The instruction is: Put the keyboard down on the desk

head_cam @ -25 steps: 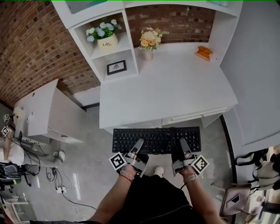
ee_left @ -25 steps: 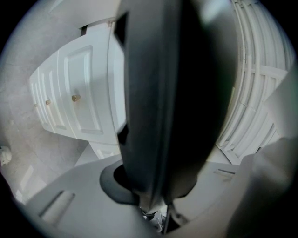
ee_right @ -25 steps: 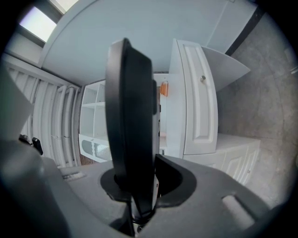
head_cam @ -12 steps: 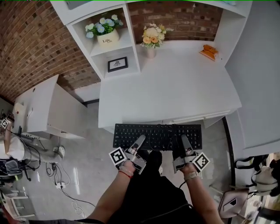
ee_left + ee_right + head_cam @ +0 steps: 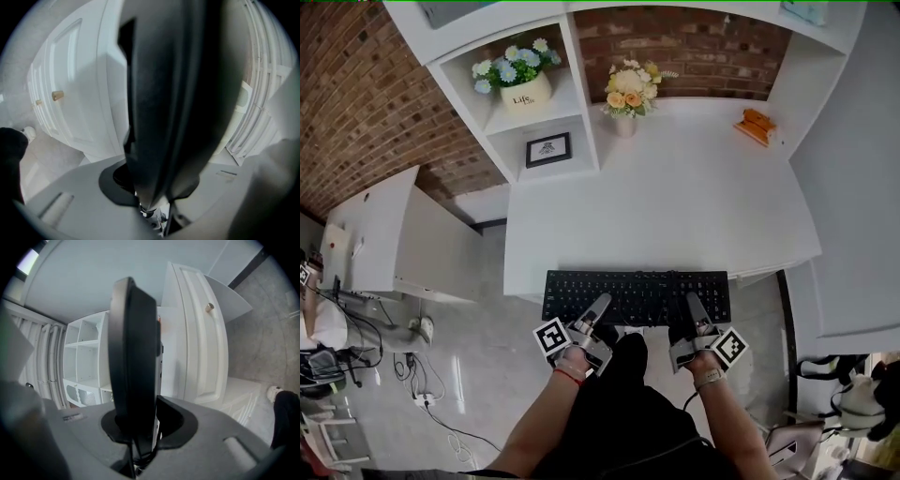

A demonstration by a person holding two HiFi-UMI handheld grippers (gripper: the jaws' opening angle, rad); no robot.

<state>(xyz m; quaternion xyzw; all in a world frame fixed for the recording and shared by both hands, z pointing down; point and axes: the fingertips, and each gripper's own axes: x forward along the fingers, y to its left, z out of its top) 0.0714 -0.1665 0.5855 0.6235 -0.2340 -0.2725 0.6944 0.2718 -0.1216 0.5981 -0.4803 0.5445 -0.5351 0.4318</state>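
Keyboard (image 5: 636, 297): black, full-size, held flat w/ long side running left-right, right at the desk's (image 5: 675, 206) near edge, not set down yet. Can't tell if its far edge already overlaps the desktop.

Left gripper (image 5: 599, 307) clamps the near edge left of centre, right gripper (image 5: 695, 307) right of centre. Both sets of jaws are narrowly apart, closed on the kbd's thin edge, and each gripper view shows the black slab wedged betw. them. Two-point grip prob. keeps the long board level and stops it twisting.

Desktop ahead is bare in the middle, so there is room to land. Flower vase (image 5: 627, 94) sits at the far edge, orange item (image 5: 757, 125) far right, and picture frame (image 5: 548, 148) in the left shelf cubby, all well apart from the kbd. Next: push fwd, lower, let go.
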